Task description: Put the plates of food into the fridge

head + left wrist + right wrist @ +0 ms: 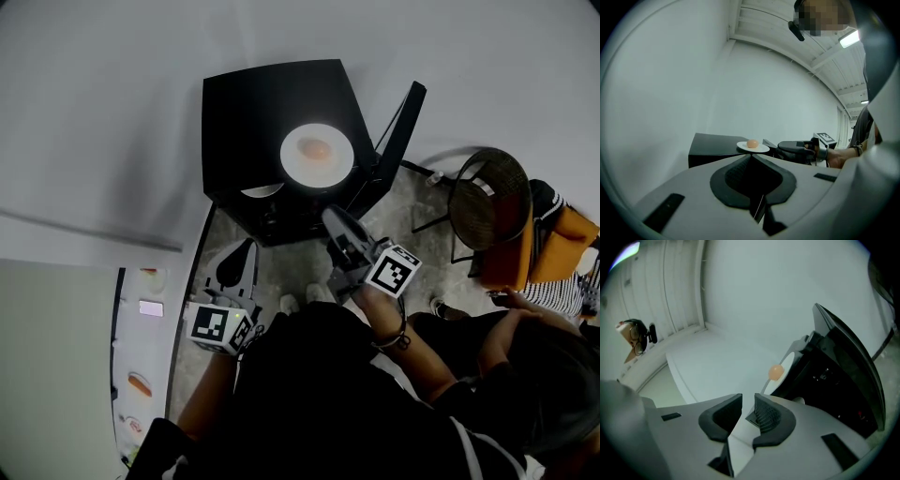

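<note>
Poises the right gripper (334,217) near the plate of food (317,155) at the front right corner of the fridge (253,112) top, jaws slightly apart, empty. Holds the left gripper (246,246) back, jaws together on nothing. Next, likely: pinching the rim, keeping the plate level, lowering it past the open door (401,131).

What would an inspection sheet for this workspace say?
Surface: black fridge top, bearing one plate.
Job's things: white plate with orange food on the fridge; second plate edge at its open front; door open.
Clutter: more food plates on the counter, left.
Grippers: left gripper fingers together, empty; right gripper fingers slightly apart, empty.
Cables: thin dark line beside the door, possibly a cable.
Surroundings: white wall, round mesh chair, seated person.
</note>
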